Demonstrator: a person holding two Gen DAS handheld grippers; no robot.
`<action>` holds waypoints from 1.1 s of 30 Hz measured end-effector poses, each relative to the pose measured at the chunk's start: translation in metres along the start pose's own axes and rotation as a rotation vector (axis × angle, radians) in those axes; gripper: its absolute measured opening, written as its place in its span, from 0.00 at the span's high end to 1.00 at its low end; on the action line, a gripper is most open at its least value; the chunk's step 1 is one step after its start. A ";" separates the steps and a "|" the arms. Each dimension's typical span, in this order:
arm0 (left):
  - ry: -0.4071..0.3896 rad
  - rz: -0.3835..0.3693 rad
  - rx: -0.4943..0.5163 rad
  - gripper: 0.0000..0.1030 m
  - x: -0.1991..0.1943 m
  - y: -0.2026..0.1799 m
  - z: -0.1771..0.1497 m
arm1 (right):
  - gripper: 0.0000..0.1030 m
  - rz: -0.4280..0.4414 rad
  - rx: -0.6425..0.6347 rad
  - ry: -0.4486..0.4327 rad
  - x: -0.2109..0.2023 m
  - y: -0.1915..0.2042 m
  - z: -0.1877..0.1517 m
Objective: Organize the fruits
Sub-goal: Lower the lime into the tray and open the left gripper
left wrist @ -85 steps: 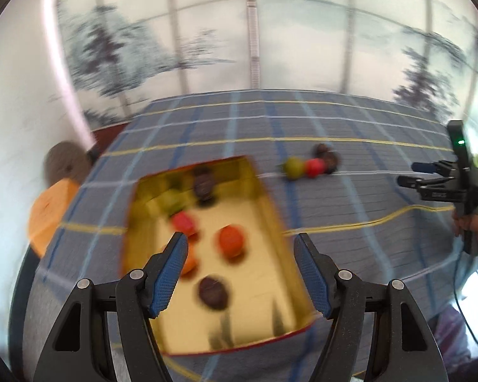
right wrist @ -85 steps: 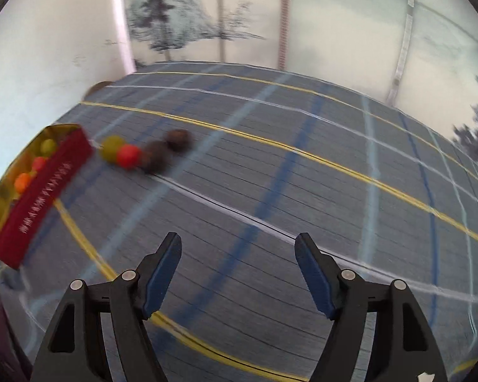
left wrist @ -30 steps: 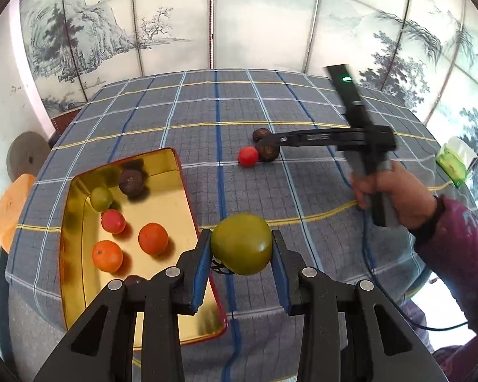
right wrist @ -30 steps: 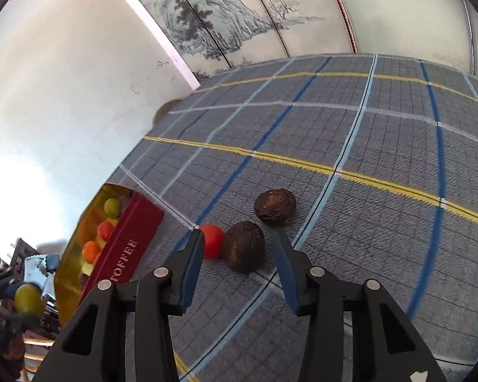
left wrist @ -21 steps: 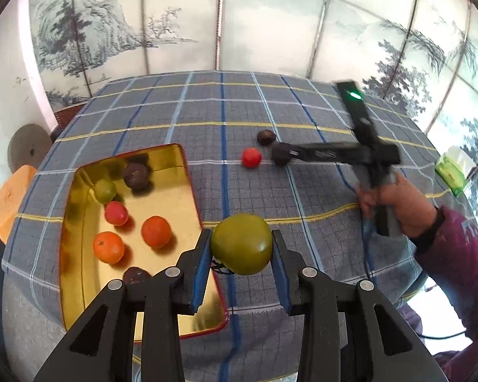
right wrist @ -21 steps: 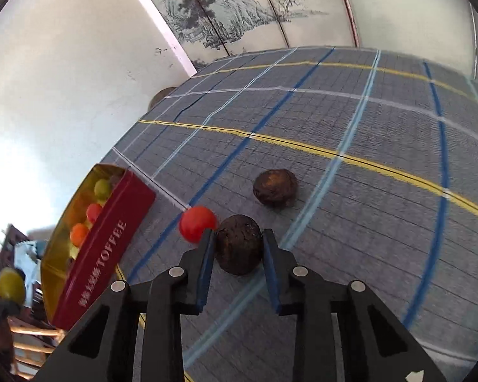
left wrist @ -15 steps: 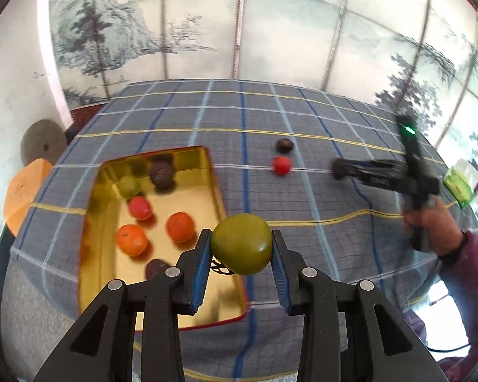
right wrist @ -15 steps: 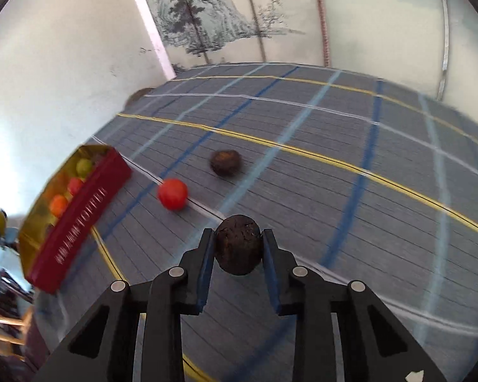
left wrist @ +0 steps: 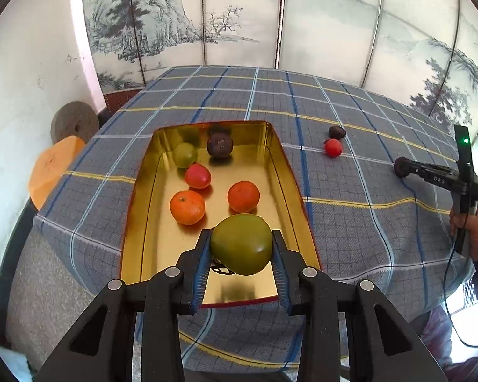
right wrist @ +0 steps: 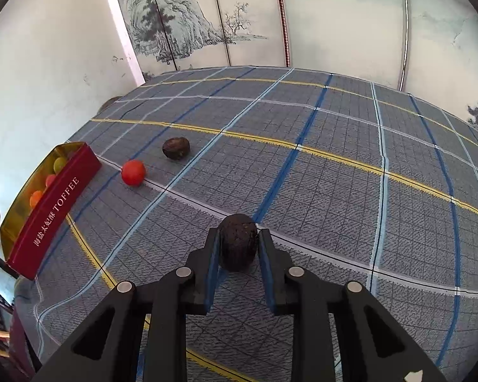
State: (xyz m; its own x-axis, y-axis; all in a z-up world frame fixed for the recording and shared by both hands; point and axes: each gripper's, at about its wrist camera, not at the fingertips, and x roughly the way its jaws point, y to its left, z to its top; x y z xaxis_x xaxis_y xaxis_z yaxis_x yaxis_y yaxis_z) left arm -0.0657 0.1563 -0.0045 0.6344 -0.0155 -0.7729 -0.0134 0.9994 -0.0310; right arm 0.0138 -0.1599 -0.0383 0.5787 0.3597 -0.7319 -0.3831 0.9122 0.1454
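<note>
My left gripper (left wrist: 241,248) is shut on a large green fruit (left wrist: 241,244), held above the near end of the gold tin tray (left wrist: 133,203). In the tray lie two oranges (left wrist: 187,207), a red fruit (left wrist: 197,175), a small green fruit (left wrist: 184,154) and a dark brown fruit (left wrist: 220,145). My right gripper (right wrist: 239,248) is shut on a dark brown fruit (right wrist: 238,241), lifted over the checked cloth. A red fruit (right wrist: 133,172) and another dark brown fruit (right wrist: 175,147) rest on the cloth to its far left. The right gripper (left wrist: 401,167) also shows at the right of the left wrist view.
The tray's red outer wall (right wrist: 52,213) reads TOFFEE. A blue-grey checked tablecloth (right wrist: 334,165) covers the table. An orange stool (left wrist: 52,168) and a round grey stone (left wrist: 75,122) stand beyond the table's left edge. A painted folding screen (left wrist: 239,16) backs the table. A person's hand (left wrist: 468,232) holds the right gripper.
My right gripper closed on the dark brown fruit and carried it away from the red fruit and the other brown one. My left gripper moved over the tray's near end with the green fruit.
</note>
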 end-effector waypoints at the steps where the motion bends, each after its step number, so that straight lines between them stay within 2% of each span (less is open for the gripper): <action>1: -0.005 -0.005 0.002 0.64 -0.001 -0.001 0.001 | 0.75 0.002 0.006 -0.001 0.000 -0.001 0.000; 3: -0.009 -0.017 0.005 0.64 -0.003 -0.002 0.002 | 0.61 0.002 0.013 0.003 0.000 -0.002 0.000; 5: -0.013 -0.021 0.012 0.64 -0.003 -0.004 0.002 | 0.36 0.000 0.007 0.000 0.001 0.000 0.001; 7: -0.010 -0.026 0.021 0.64 -0.003 -0.007 0.002 | 0.32 -0.011 0.000 0.002 0.004 0.003 0.002; 12: -0.004 -0.034 0.019 0.64 -0.001 -0.007 0.002 | 0.34 -0.019 0.028 0.038 0.018 -0.003 0.004; 13: -0.006 -0.032 0.019 0.64 -0.001 -0.007 0.002 | 0.46 -0.030 0.020 0.037 0.020 -0.002 0.003; 14: -0.008 -0.029 0.018 0.64 -0.001 -0.007 0.002 | 0.68 -0.034 0.008 0.035 0.019 -0.001 0.002; 20: -0.005 -0.047 -0.018 0.64 0.004 0.001 0.003 | 0.69 -0.021 -0.037 0.039 0.018 0.010 -0.004; 25: -0.007 -0.056 -0.011 0.64 0.008 0.002 0.004 | 0.69 -0.012 -0.028 0.042 0.017 0.010 -0.004; 33: 0.035 -0.071 0.012 0.64 0.028 -0.006 0.002 | 0.68 -0.002 -0.019 0.042 0.017 0.008 -0.003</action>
State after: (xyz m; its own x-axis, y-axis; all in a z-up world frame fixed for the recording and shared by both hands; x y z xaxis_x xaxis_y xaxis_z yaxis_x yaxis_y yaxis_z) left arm -0.0462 0.1502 -0.0243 0.6060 -0.0870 -0.7907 0.0401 0.9961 -0.0788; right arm 0.0179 -0.1470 -0.0512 0.5490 0.3493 -0.7593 -0.3963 0.9087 0.1314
